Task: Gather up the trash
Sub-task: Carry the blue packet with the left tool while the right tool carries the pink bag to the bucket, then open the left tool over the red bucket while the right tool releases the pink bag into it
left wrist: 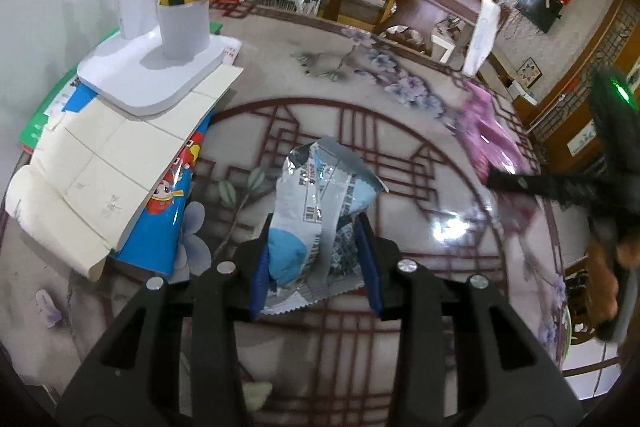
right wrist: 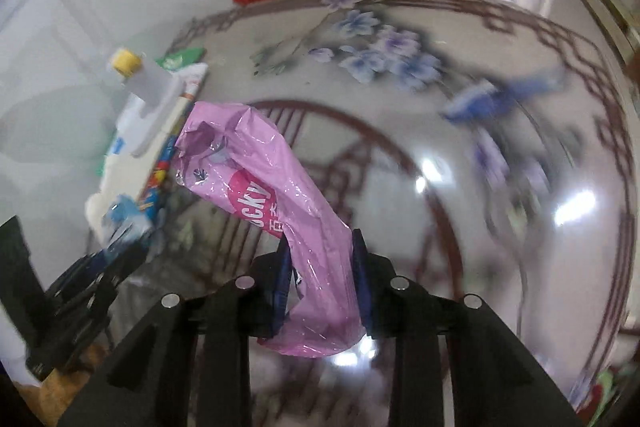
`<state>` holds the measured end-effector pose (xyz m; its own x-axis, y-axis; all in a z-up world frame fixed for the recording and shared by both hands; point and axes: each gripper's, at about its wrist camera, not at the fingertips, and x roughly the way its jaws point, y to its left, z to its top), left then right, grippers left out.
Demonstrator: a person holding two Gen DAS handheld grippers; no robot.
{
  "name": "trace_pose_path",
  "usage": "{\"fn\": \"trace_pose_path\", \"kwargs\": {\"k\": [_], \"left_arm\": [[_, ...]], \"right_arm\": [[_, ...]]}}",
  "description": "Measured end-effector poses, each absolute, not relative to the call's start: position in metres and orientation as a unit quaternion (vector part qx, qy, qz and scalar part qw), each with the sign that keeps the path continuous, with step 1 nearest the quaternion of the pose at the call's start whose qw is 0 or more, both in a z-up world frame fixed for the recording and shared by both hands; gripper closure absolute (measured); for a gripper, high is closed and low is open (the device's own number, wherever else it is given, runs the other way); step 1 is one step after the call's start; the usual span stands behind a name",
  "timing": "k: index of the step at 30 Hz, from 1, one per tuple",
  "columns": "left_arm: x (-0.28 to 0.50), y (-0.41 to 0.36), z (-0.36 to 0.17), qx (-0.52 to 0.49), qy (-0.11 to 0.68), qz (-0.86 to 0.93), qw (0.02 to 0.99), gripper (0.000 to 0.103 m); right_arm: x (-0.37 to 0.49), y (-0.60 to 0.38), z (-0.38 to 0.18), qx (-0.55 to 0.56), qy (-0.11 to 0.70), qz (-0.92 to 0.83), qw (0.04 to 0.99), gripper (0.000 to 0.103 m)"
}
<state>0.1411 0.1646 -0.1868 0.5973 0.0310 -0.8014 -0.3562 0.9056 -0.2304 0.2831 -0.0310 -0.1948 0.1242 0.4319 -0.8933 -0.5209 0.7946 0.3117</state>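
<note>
Pink wrapper [right wrist: 280, 203] is clamped by the right gripper [right wrist: 322, 283], blue-white packet [left wrist: 316, 211] by the left gripper [left wrist: 316, 263]; carrying both to a bin is called for next.

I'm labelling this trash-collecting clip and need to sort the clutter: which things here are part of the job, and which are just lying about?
Part of the job:
- blue-and-white snack wrapper, between the left gripper fingers
- pink Pocky wrapper, between the right gripper fingers

Just lying about:
- white foam stand with paper cups
- cream folded card
- blue cartoon book
- floral table
</note>
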Motion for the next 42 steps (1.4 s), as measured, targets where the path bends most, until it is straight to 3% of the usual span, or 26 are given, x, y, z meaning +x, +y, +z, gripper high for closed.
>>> {"fn": "trace_pose_path", "kwargs": {"k": [8,19,32,42], "left_arm": [[0.118,0.101,-0.141,-0.155,0.414,0.067,0.894,0.066],[0.082,-0.025,-0.078,-0.097,0.367,0.003,0.925,0.065],[0.076,-0.185,-0.084,-0.081,0.373,-0.095,0.919,0.065],[0.103,-0.302,-0.115,-0.068,0.402,-0.173,0.897,0.063]], "right_arm": [[0.192,-0.142,-0.148,0.075,0.538,0.248,0.802,0.075],[0.107,-0.255,-0.105,0.110,0.473,0.196,0.852,0.075],[0.067,-0.437,-0.112,0.162,0.467,0.071,0.866,0.074],[0.066,-0.533,-0.158,0.163,0.512,-0.016,0.843,0.074]]}}
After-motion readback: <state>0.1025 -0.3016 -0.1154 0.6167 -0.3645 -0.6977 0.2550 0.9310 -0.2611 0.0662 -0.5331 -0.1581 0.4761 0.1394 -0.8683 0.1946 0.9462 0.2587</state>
